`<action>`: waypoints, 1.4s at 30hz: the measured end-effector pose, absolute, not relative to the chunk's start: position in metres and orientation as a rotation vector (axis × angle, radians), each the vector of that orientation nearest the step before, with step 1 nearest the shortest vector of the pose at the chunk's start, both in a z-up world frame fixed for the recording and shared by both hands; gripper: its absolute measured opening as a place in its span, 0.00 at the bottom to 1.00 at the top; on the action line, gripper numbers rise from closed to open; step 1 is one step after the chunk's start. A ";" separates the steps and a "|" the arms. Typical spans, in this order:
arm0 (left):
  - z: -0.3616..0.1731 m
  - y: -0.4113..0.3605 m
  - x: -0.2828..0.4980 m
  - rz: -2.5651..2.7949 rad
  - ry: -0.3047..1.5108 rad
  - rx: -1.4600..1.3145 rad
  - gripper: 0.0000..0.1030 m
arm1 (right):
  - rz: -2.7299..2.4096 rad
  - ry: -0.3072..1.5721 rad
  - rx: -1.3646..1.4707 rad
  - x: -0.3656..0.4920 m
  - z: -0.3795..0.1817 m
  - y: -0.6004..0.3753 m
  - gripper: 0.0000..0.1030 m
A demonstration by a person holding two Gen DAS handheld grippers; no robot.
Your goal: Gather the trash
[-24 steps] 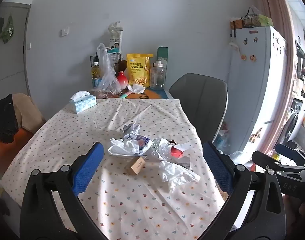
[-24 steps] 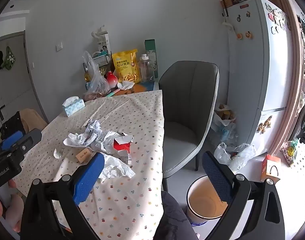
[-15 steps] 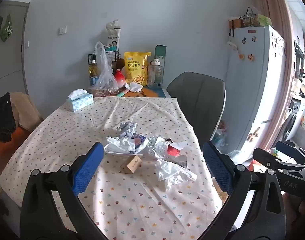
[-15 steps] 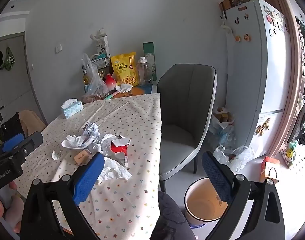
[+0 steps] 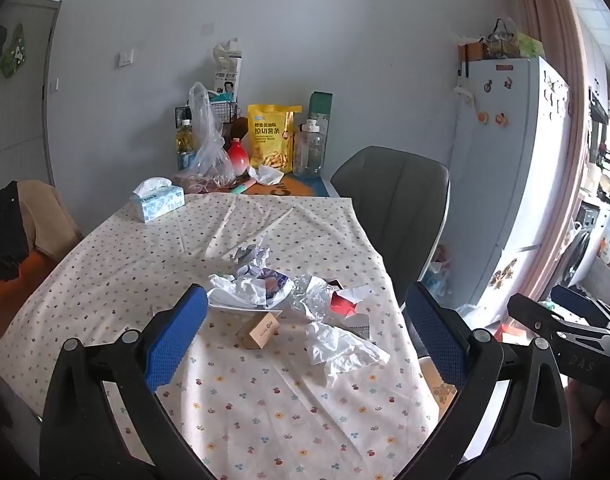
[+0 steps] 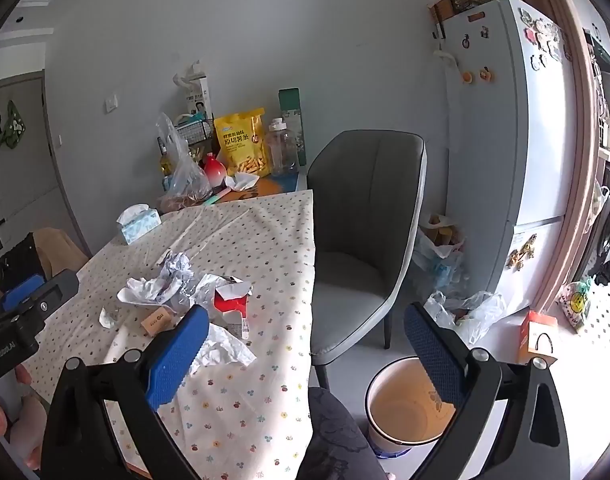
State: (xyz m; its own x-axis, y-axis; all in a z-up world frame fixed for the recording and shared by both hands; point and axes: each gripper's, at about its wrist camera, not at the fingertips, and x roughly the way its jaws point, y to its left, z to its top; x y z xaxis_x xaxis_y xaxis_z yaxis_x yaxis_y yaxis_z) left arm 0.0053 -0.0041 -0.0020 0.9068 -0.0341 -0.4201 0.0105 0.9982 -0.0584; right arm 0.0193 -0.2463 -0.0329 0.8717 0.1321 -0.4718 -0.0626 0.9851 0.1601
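A heap of trash lies mid-table on the dotted tablecloth (image 5: pixel 145 256): crumpled white paper (image 5: pixel 245 290), a small brown box (image 5: pixel 259 330), a torn red carton (image 5: pixel 343 304) and a loose white wrapper (image 5: pixel 341 350). My left gripper (image 5: pixel 305 340) hovers open above the near end of the table, short of the heap, nothing between its blue pads. My right gripper (image 6: pixel 305 356) is open too, out past the table's right edge, with the red carton (image 6: pixel 229 304) up to its left. A white bin (image 6: pixel 405 400) with a yellow inside stands on the floor below it.
A grey chair (image 6: pixel 365 224) stands at the table's right side, a white fridge (image 6: pixel 517 128) behind it. A tissue box (image 5: pixel 157 202), a yellow snack bag (image 5: pixel 271 138), bottles and a plastic bag sit at the table's far end. Plastic bags (image 6: pixel 465 312) lie on the floor.
Both views have shifted a little: the trash heap sits slightly lower and further left in the left wrist view. Both grippers have stayed wide open and nothing was taken.
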 end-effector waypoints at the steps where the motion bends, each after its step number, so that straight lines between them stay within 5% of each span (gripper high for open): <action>1: -0.002 -0.004 0.006 -0.024 0.434 -0.056 0.96 | 0.101 0.500 0.141 0.020 -0.032 -0.246 0.93; 42: -0.004 0.004 -0.002 -0.011 0.441 -0.074 0.96 | 0.120 0.504 0.146 0.025 -0.043 -0.237 0.93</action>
